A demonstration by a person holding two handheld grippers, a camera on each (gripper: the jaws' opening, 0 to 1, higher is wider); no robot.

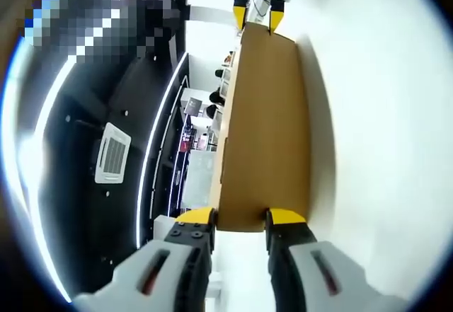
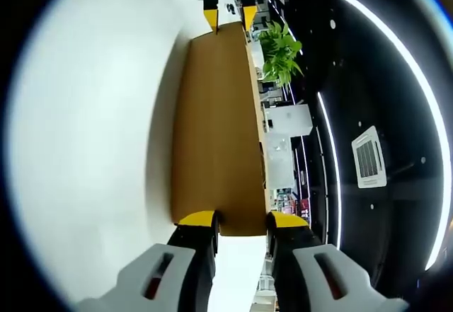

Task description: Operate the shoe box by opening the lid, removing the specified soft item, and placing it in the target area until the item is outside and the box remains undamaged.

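Note:
A brown cardboard shoe box (image 1: pixel 265 128) stretches away from me as one long plain panel, held between both grippers at its two short ends. In the left gripper view my left gripper (image 1: pixel 241 216) has its yellow-tipped jaws shut on the near end, and the right gripper (image 1: pixel 258 18) clamps the far end. The right gripper view shows the same box (image 2: pixel 216 128) from the other side, with my right gripper (image 2: pixel 243 218) on the near end and the left gripper (image 2: pixel 228 15) on the far end. The box's inside is hidden.
Both views are rolled sideways. A white surface (image 1: pixel 382 149) (image 2: pixel 92 135) lies along one side of the box. On the other side is a dark ceiling with light strips and a vent (image 1: pixel 113 156) (image 2: pixel 369 158). A green plant (image 2: pixel 279 54) and shelves stand far off.

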